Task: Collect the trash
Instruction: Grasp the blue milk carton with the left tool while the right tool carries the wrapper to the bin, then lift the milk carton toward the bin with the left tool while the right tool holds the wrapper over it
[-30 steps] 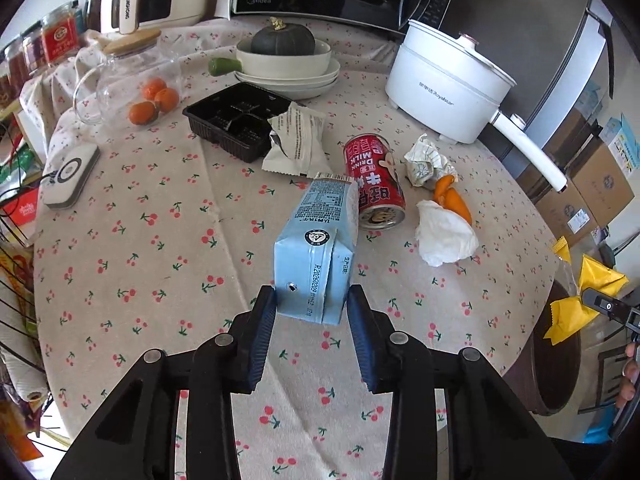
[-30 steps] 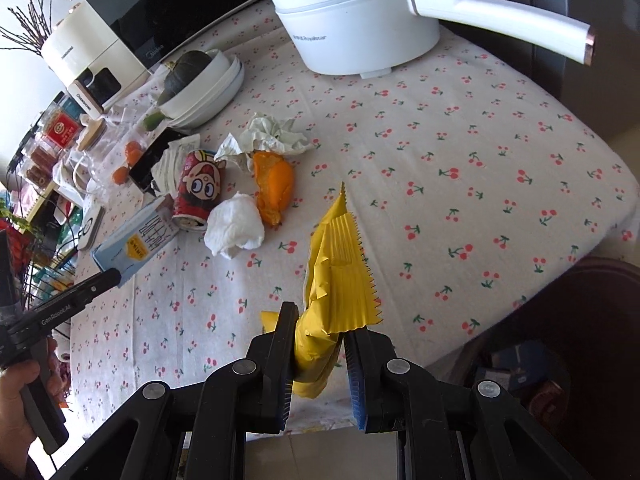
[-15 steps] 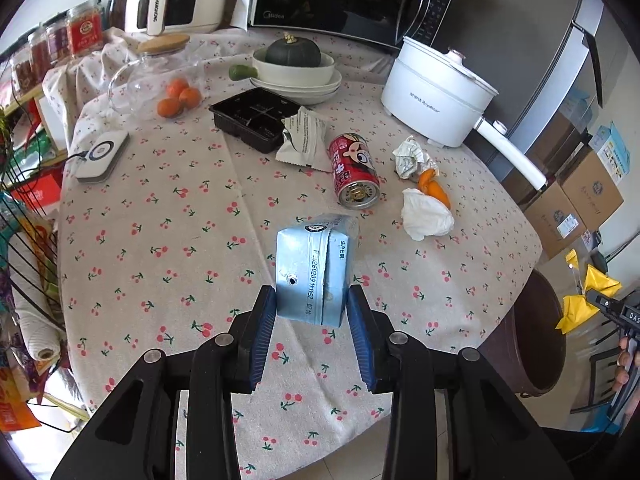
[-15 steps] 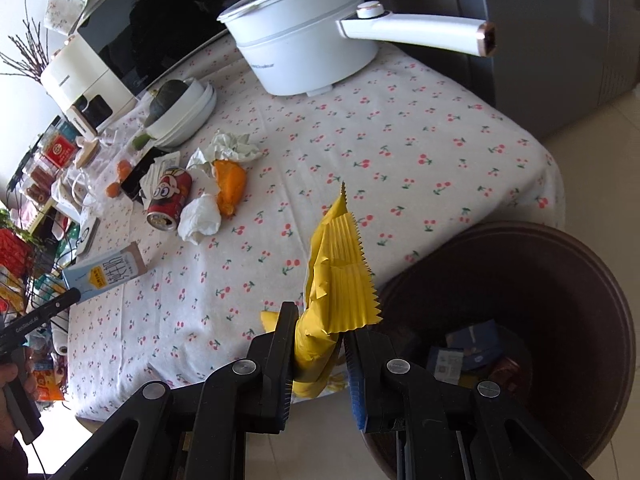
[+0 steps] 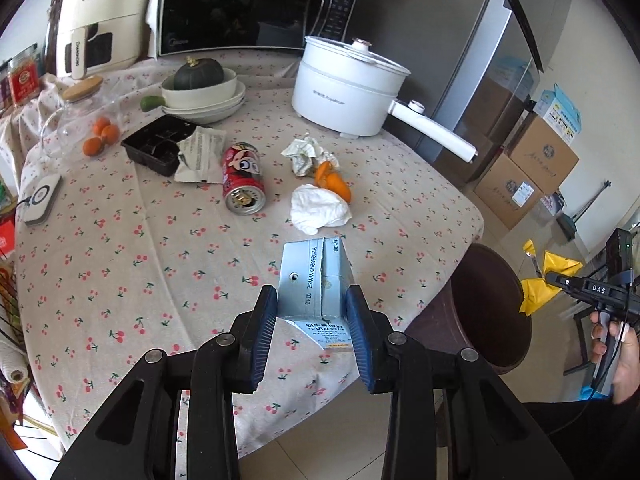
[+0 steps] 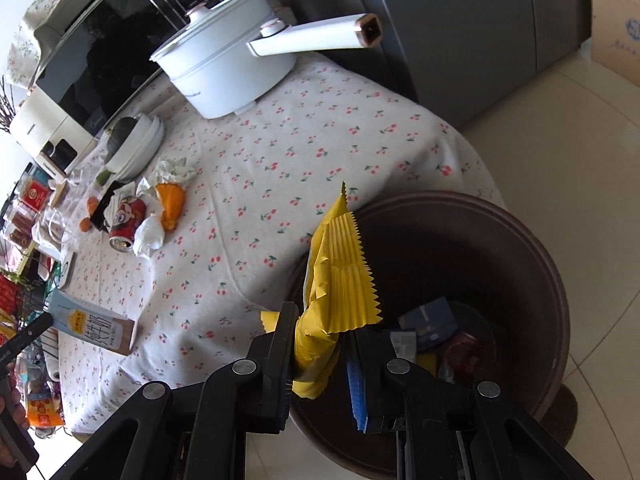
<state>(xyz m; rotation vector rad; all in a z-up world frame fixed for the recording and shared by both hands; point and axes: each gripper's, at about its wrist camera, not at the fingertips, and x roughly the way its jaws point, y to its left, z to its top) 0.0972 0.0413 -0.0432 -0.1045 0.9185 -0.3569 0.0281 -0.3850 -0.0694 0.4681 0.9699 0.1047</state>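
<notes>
My left gripper [image 5: 312, 320] is shut on a light blue milk carton [image 5: 314, 282] and holds it above the table's near edge. The carton also shows in the right wrist view [image 6: 94, 326]. My right gripper [image 6: 320, 344] stands over the brown trash bin [image 6: 532, 252]; its jaws have spread, and the yellow wrapper [image 6: 336, 280] rests against the left finger only. On the table lie a red can [image 5: 242, 176], a white tissue [image 5: 318, 208], an orange peel [image 5: 332, 176], crumpled paper [image 5: 306, 154] and a white packet [image 5: 200, 152].
A white pot [image 5: 348, 84] with a long handle, stacked bowls with a squash [image 5: 202, 88], a black tray [image 5: 156, 142], a glass jar [image 5: 80, 124] and a microwave [image 5: 248, 4] stand behind. The bin [image 5: 490, 300] sits right of the table. Cardboard boxes [image 5: 528, 168] are on the floor.
My left gripper lifted the carton and drew it back toward the table edge. My right gripper carried the wrapper over the bin and its jaws have opened.
</notes>
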